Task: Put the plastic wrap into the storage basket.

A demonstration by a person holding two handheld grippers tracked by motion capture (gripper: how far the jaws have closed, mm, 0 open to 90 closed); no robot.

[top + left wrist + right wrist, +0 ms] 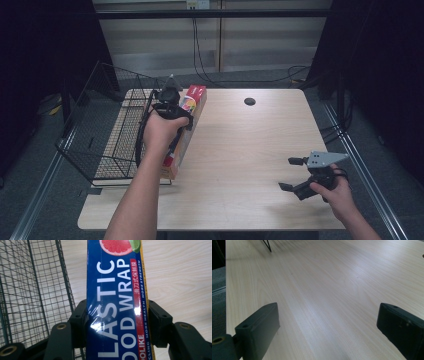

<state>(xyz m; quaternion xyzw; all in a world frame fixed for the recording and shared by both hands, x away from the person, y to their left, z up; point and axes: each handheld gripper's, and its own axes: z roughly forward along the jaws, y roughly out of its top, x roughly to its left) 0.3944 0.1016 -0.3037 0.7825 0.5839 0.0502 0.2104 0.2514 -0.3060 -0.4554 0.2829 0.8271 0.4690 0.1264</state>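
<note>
Gripping a long box (116, 302), the left hand-held gripper (117, 322) has its two black jaws pressed against the box's two narrow sides, one on each. It's a slim rectangular carton, glossy, with light glaring off its blue face. Big white letters read "LASTIC" and "OOD WRAP", the front of each word cut off by the box's edge. A red strip beside them carries Chinese characters and "MORE HEALTH MORE STRENGTH", and a cut pink grapefruit with a bit of green lime sits at the far end.

From the high view, the box (192, 107) lies lengthwise at the table's left side, just beside the basket (107, 145), with a red end panel at the far end. The left hand-held gripper (172, 107) holds it near that far end, a bare forearm reaching in from below. I can't tell whether the box rests on the table or is lifted off it.

That basket is black wire mesh in a fine square grid, with sloping sides, sitting at the left edge of the table.

Over on the right, the right hand-held gripper (290, 174) hovers near the front right corner with its jaws spread wide and nothing between them, a grey three-cornered plate on top.

The table (250, 150) is pale wood-grain laminate, smooth with a soft sheen, and has a round dark hole near its far edge. Grey floor, black cables and dark curtains surround it.
</note>
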